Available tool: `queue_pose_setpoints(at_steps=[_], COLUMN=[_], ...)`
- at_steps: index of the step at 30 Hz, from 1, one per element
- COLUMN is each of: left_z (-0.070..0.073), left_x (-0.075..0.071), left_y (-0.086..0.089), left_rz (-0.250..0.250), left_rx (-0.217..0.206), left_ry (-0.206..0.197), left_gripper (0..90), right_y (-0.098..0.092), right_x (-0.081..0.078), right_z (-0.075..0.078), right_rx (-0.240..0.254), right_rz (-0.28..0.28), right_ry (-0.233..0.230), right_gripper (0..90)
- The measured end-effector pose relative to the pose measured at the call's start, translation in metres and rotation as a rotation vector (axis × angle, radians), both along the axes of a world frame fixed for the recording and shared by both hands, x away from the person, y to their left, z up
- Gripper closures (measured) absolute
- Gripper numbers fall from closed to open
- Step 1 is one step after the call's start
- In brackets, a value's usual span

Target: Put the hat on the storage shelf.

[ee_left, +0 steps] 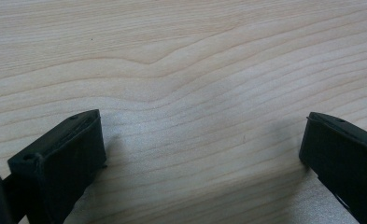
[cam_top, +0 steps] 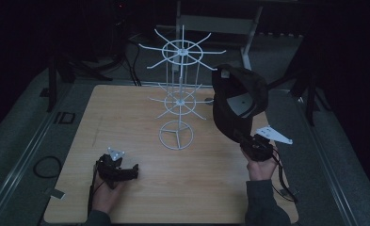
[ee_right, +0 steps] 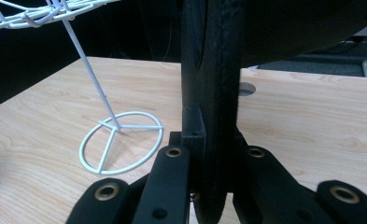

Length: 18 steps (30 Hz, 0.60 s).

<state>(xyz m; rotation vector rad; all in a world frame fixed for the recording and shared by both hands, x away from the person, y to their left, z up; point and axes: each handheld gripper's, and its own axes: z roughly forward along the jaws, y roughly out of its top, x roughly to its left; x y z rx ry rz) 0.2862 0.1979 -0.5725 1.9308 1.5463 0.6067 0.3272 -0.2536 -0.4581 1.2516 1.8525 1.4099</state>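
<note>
A black cap (cam_top: 239, 101) hangs in the air over the table's right side, held upright by its brim. My right gripper (cam_top: 248, 140) is shut on that brim from below; in the right gripper view the brim (ee_right: 214, 70) stands edge-on between the jaws of the right gripper (ee_right: 212, 154). A white wire rack (cam_top: 180, 80) with two tiers of hook arms stands mid-table, left of the cap, and its ring base (ee_right: 120, 140) rests on the wood. My left gripper (cam_top: 134, 170) lies low near the table's front left. The left gripper (ee_left: 202, 135) is open, with bare wood between its jaws.
The wooden table (cam_top: 126, 117) has a round cable hole (ee_right: 246, 88) on its right part. A looped cable (cam_top: 46, 167) lies on the grey floor at the left. A white-legged desk (cam_top: 248, 33) stands in the dark behind the table.
</note>
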Motion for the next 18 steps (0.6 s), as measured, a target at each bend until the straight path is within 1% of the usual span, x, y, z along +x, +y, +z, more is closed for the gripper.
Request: queue_pose_setpoints(at_steps=[18], left_z=[0.000], left_x=[0.000], left_y=[0.000], left_rz=[0.000], left_rx=[0.000], left_ry=[0.000], left_gripper=[0.2], right_y=[0.002], right_x=[-0.002], right_z=[0.011], right_rx=[-0.011], right_rz=[0.003], right_ry=[-0.037], right_gripper=[86.5])
